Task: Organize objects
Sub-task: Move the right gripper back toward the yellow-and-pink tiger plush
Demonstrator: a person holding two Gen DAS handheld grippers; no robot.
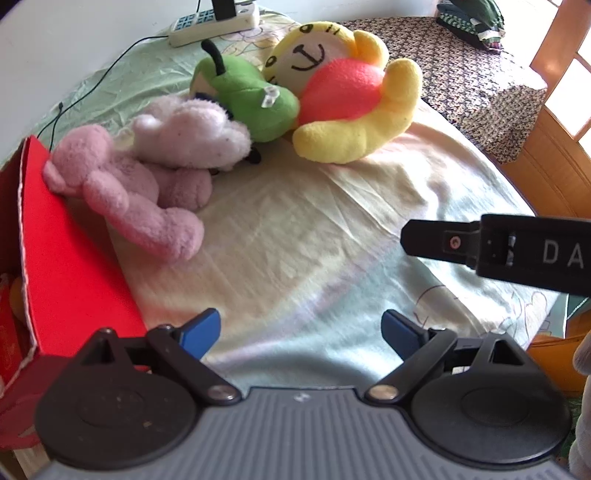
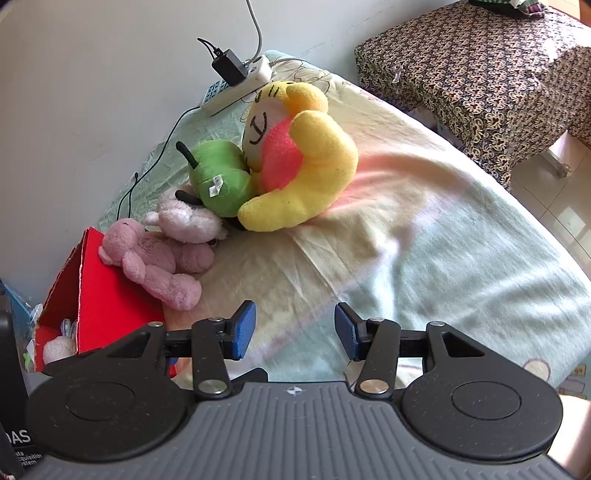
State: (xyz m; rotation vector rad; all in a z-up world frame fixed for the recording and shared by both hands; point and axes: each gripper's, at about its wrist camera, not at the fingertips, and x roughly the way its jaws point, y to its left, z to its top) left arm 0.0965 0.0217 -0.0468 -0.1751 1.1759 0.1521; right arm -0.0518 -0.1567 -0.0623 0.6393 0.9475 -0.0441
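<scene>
Several plush toys lie in a row on the bed: a pink bear (image 1: 125,192) (image 2: 155,258) leaning on a red box (image 1: 70,273) (image 2: 110,310), a pale lilac plush (image 1: 192,136) (image 2: 188,219), a green plush (image 1: 247,99) (image 2: 218,177) and a big yellow one with a pink belly (image 1: 354,96) (image 2: 299,158). My left gripper (image 1: 301,334) is open, low over the sheet, well short of the toys. My right gripper (image 2: 294,330) is open too, empty, near the pink bear's leg. Its black side (image 1: 495,247) shows in the left wrist view.
A white power strip (image 1: 214,22) (image 2: 236,88) with a black adapter and cables lies at the bed's head by the wall. A patterned bench (image 2: 480,66) stands beyond the bed's right edge. The red box holds some small items (image 2: 57,349). Pastel sheet (image 1: 314,229) fills the foreground.
</scene>
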